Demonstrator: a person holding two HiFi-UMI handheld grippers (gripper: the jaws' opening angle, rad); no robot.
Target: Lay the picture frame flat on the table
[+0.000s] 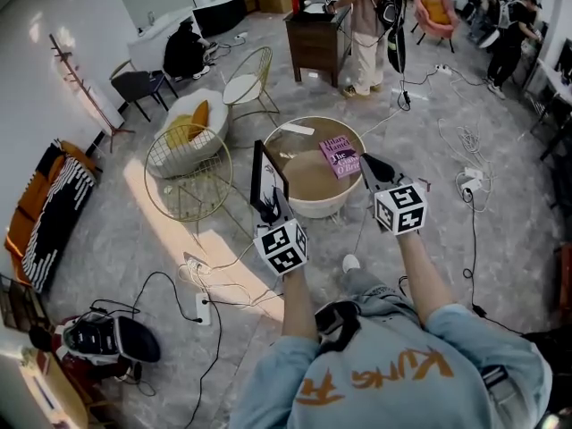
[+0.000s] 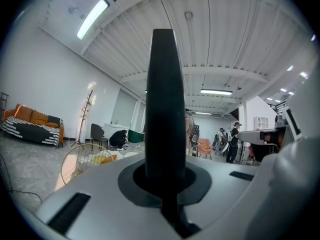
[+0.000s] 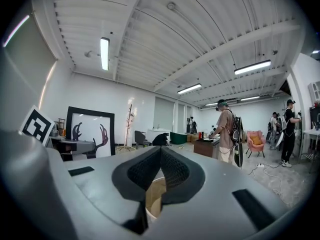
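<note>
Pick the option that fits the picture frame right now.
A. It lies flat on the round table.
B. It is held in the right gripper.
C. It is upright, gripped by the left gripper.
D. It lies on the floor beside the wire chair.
C: the picture frame stands upright at the near-left rim of the round table, its edge clamped in the left gripper. The right gripper is shut on nothing.
</note>
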